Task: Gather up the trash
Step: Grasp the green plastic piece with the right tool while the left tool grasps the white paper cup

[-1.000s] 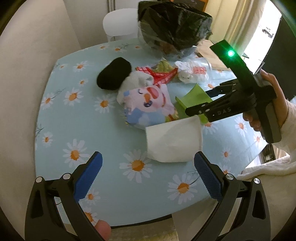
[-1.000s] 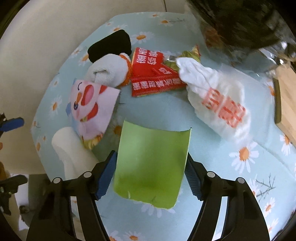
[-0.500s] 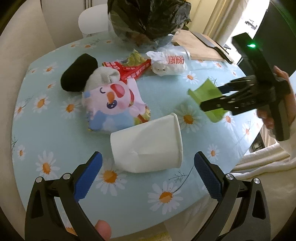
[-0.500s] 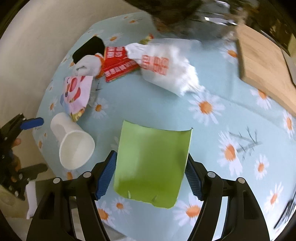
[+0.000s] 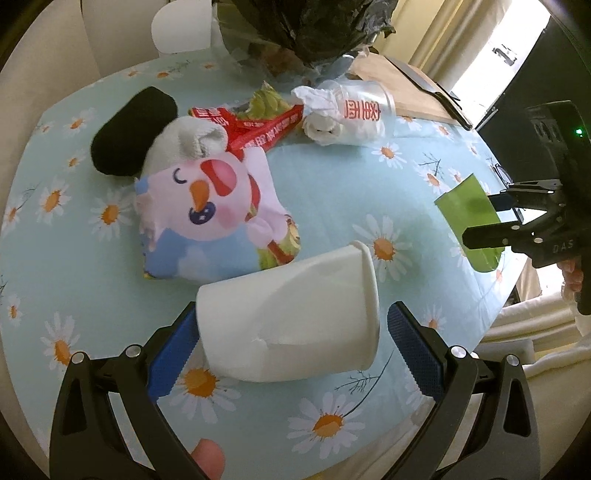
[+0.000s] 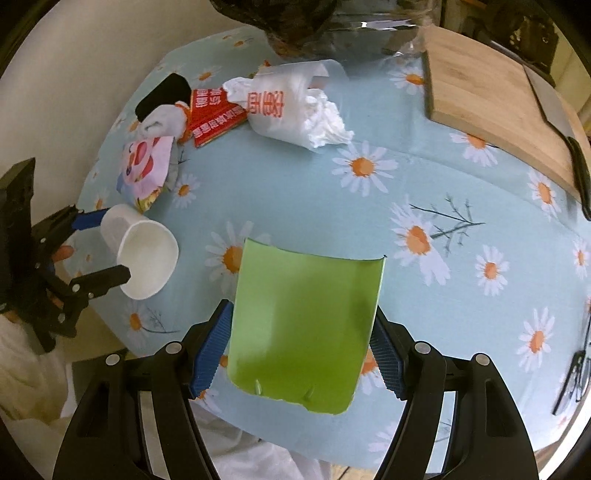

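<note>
Left wrist view: left gripper (image 5: 291, 347) w/ blue pads spread wide, straddling white paper cup (image 5: 291, 317) lying on its side on daisy-print tablecloth (image 5: 332, 192). Left pad right at cup's base, right pad w/ clear gap from rim, so no squeeze. Just beyond cup: pink cartoon snack bag (image 5: 214, 218), touching or nearly so. Behind that, white sock (image 5: 184, 142) against black sock (image 5: 133, 136), then red wrapper (image 5: 255, 127) and clear plastic cup stuffed w/ tissue (image 5: 347, 114). Black trash bag (image 5: 317, 26) at far edge, wooden cutting board (image 5: 395, 81) to its right. At right, right gripper (image 5: 491, 218) gripping green curved piece (image 5: 469, 221) above table edge.

Right wrist view: right gripper (image 6: 301, 349) clamped on green curved piece (image 6: 306, 325), both pads pressed on its side edges, piece held off tablecloth (image 6: 369, 221). At left, left gripper (image 6: 99, 247) w/ fingers either side of white paper cup (image 6: 142, 254), mouth facing cam. Further back: pink cartoon snack bag (image 6: 146, 166), white sock (image 6: 164, 120), black sock (image 6: 164, 94), red wrapper (image 6: 214, 118), clear plastic cup stuffed w/ tissue (image 6: 291, 105). Cutting board (image 6: 495, 99) top right, black trash bag (image 6: 295, 18) at top.
</note>
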The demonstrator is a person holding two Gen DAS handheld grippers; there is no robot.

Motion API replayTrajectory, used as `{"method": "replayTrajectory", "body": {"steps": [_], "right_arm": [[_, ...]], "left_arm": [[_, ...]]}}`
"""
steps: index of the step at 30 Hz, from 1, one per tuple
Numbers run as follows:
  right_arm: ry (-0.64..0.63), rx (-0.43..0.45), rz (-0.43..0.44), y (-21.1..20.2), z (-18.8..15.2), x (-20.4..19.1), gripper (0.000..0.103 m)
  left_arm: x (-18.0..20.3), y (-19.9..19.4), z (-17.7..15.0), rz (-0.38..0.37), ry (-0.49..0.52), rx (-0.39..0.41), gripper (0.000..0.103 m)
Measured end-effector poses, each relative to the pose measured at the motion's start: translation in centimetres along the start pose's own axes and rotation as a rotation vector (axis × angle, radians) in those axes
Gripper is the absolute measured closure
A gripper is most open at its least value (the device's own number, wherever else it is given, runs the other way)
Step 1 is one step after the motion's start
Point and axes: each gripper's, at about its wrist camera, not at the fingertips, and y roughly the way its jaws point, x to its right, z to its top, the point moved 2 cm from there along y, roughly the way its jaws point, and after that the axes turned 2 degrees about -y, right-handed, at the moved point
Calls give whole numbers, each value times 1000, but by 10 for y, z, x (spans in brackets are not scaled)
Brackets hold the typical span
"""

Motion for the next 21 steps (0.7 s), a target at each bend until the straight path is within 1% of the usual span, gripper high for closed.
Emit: {"method": "replayTrajectory", "body": {"steps": [1, 9, 12, 14, 16, 19, 21], "right_arm": [[1, 2, -6, -2, -1, 2, 36], [35, 19, -8, -2, -9, 7, 36], [57, 41, -1, -7, -12, 11, 36], [70, 63, 11, -13, -14, 13, 36], [71, 84, 6, -21, -15, 15, 36], [59, 115, 13, -38, -15, 17, 36], [42, 138, 2, -51, -13, 18, 36]], "left_arm": [[0, 1, 0, 2, 8, 2, 16], [8, -11, -5, 8, 75, -10, 16], [8, -21, -9, 16, 75, -8, 16], [9, -31, -11, 18, 77, 4, 16], [11, -40, -13, 19, 77, 14, 16], [12, -55, -14, 44, 84, 37, 16], [11, -64, -14, 54, 82, 58, 16]]}}
